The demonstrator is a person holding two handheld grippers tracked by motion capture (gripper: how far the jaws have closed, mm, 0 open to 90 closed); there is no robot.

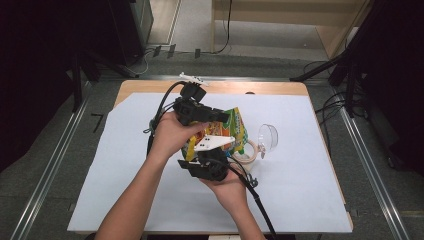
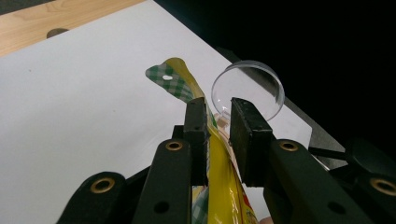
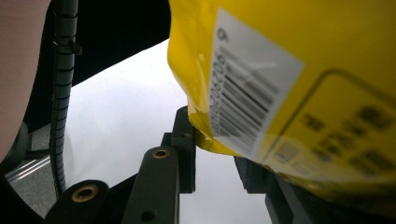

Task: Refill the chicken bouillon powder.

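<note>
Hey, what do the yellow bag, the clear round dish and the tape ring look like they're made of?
Yellow bag: thin glossy plastic film, judging by its sheen, crinkles and flat sealed top edge; a printed barcode label sits on it.
Clear dish: transparent hard plastic probably, though glass is possible; the background shows through and its rim catches light.
Tape ring: pale, matte-looking roll, maybe paper tape; too small to be sure.
</note>
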